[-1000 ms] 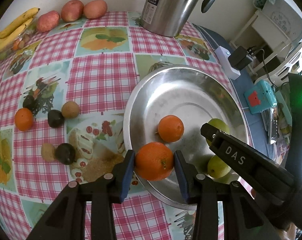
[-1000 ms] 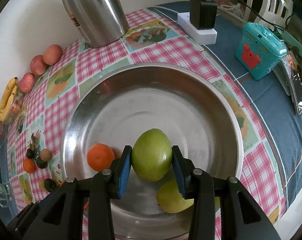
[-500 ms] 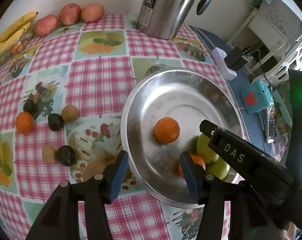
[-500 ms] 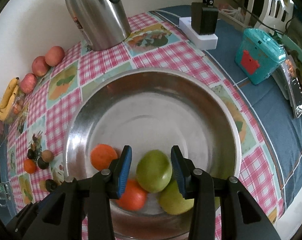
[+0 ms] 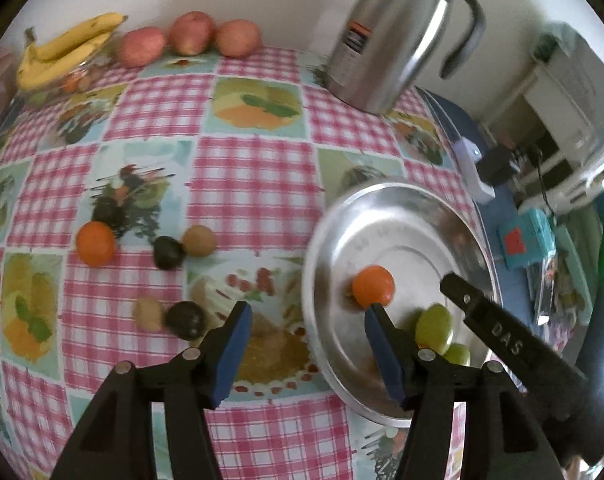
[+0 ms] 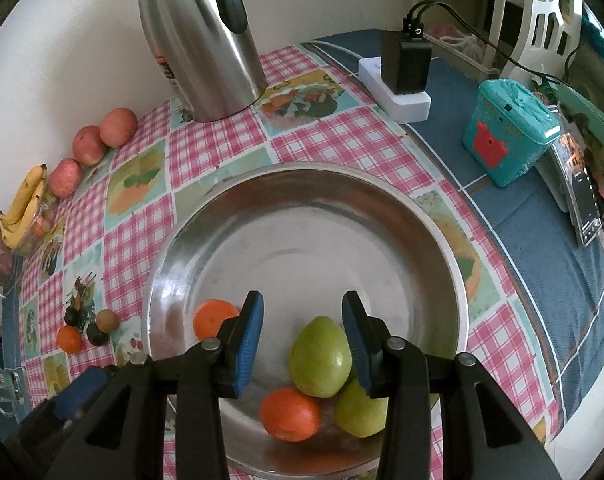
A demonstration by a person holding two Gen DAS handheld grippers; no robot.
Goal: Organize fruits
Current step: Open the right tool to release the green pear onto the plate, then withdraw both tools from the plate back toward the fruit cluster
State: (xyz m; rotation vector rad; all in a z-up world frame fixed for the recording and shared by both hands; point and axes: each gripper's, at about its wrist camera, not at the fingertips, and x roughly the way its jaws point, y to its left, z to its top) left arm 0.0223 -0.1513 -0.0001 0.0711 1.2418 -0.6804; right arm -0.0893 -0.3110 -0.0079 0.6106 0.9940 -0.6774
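Observation:
A steel plate (image 6: 381, 200) holds two oranges (image 6: 290, 414) (image 6: 214, 316) and two green fruits (image 6: 321, 356) (image 6: 359, 412). My right gripper (image 6: 302, 340) is open and empty just above the nearer green fruit. My left gripper (image 5: 307, 350) is open and empty, over the plate's left rim (image 5: 313, 264). In the left wrist view the plate shows one orange (image 5: 373, 285) and the green fruits (image 5: 433, 328). On the cloth lie an orange (image 5: 95, 243), two dark fruits (image 5: 168, 253) (image 5: 185, 320) and two brown ones (image 5: 198, 241) (image 5: 148, 313).
A steel kettle (image 5: 385, 36) stands at the back. Three red apples (image 5: 190, 34) and bananas (image 5: 62, 50) lie by the wall. A white power strip with adapter (image 6: 401, 80) and a teal box (image 6: 505, 132) sit right of the plate.
Both grippers opened: the left let its orange go into the plate and swung left, the right released its green fruit among the others and drew back.

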